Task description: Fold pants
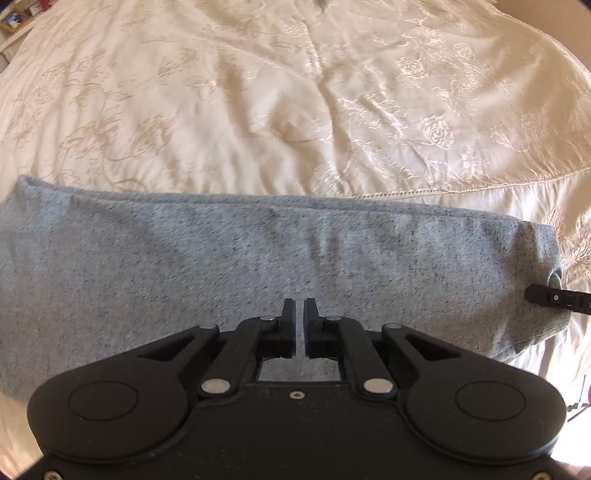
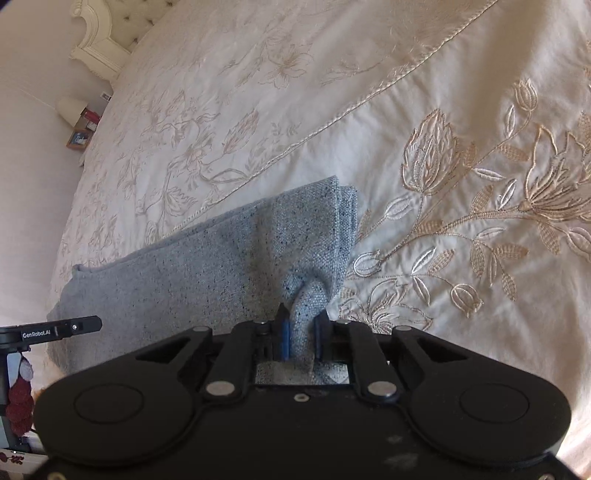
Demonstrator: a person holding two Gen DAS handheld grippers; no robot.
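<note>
Right gripper (image 2: 300, 320) pitched steeply down, clamped on a bunched fold at the near end of the grey pants (image 2: 207, 266) lying on the embroidered bedspread (image 2: 461, 122). Left gripper (image 1: 299, 309) nearly closed, empty, above pants mid-length; "GenRobot.AI" readable on its finger.

Cream embroidered bedspread (image 2: 258, 110), white headboard (image 2: 107, 33)
</note>
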